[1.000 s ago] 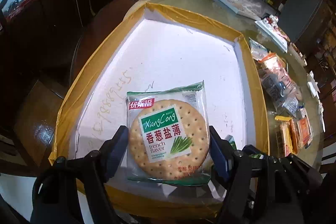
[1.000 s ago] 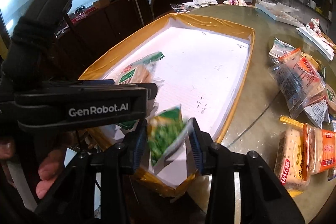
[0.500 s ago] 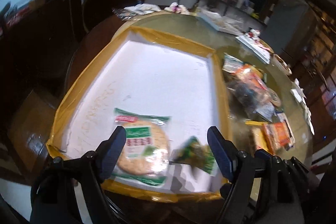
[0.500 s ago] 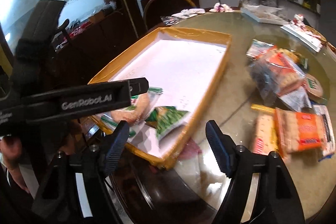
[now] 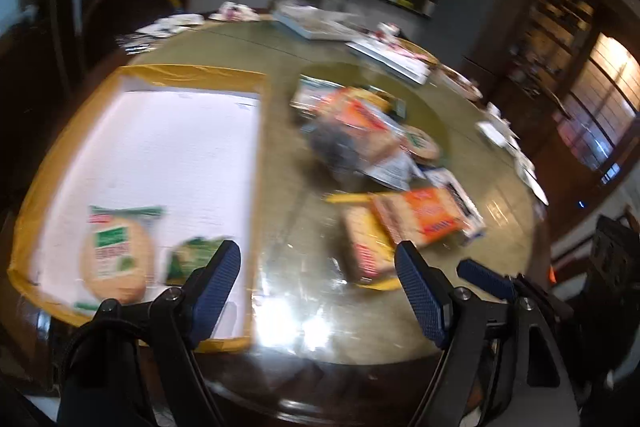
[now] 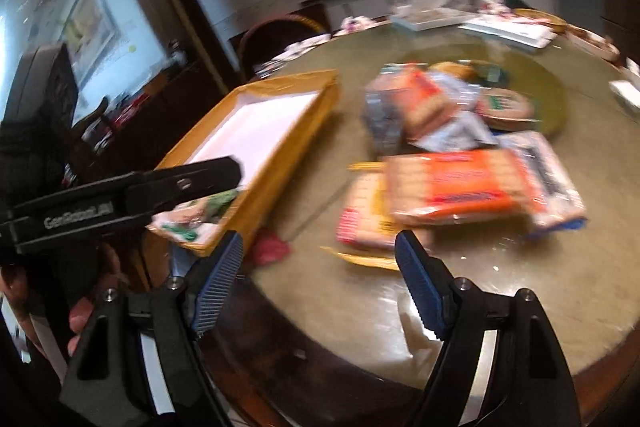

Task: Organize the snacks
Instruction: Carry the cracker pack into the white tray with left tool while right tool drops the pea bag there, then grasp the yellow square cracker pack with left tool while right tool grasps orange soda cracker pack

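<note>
A white tray with a yellow rim (image 5: 192, 73) sits at the table's left. In its near corner lie a round green-label cracker packet (image 5: 116, 263) and a small green packet (image 5: 192, 259). My left gripper (image 5: 316, 251) is open with nothing in it, over the table just right of the tray. My right gripper (image 6: 320, 239) holds nothing and its jaws are opening; it hangs over the near table edge. Beyond it lie an orange cracker pack (image 6: 456, 187) and a red-and-yellow pack (image 6: 364, 215). Both views are motion-blurred.
A pile of several snack packets (image 5: 360, 131) lies mid-table behind the orange pack. White trays and papers (image 5: 384, 55) line the far side of the round glass-topped table. A chair (image 6: 280, 31) stands behind the tray. A hand (image 6: 80, 311) holds the left gripper.
Both grippers let go of their packets, which now lie in the tray. Both then swung right and up, away from the tray toward the loose snacks, and the right jaws widened.
</note>
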The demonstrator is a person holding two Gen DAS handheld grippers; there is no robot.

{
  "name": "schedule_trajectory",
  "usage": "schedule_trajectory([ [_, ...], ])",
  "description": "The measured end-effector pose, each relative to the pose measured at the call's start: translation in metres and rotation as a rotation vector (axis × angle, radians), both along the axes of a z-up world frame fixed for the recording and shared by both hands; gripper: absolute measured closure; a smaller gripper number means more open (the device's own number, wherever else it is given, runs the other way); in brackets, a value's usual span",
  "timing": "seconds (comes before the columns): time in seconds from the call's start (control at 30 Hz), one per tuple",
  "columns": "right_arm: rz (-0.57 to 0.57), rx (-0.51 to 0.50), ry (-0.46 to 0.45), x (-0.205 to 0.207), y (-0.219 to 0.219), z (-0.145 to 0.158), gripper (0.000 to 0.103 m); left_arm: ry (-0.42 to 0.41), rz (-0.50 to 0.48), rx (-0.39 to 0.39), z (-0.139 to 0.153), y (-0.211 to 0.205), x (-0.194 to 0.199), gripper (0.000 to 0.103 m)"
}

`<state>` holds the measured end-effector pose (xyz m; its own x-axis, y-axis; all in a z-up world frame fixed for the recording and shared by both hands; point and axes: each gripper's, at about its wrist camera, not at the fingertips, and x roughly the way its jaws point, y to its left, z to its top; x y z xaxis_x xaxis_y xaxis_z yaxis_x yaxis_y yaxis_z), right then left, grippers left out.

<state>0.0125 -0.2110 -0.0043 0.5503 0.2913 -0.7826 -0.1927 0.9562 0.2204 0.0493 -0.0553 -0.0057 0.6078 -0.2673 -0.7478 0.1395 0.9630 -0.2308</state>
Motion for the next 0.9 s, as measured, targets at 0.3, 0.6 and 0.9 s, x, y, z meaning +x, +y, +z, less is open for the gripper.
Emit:
schedule_trajectory([
  [0.3,-0.151,0.151,0.117,0.016,-0.063,-0.014,0.024,0.002,-0.053,-0.001,-0.009,-0.028,0.005,0.023],
  [0.6,-0.287,0.226,0.284,0.084,-0.066,-0.038,0.023,-0.005,-0.003,-0.034,-0.008,0.0,0.002,0.023],
  [0.9,-0.395,-0.036,0.319,0.131,-0.041,-0.053,0.02,-0.011,0.002,-0.042,-0.009,0.007,0.0,0.023],
])
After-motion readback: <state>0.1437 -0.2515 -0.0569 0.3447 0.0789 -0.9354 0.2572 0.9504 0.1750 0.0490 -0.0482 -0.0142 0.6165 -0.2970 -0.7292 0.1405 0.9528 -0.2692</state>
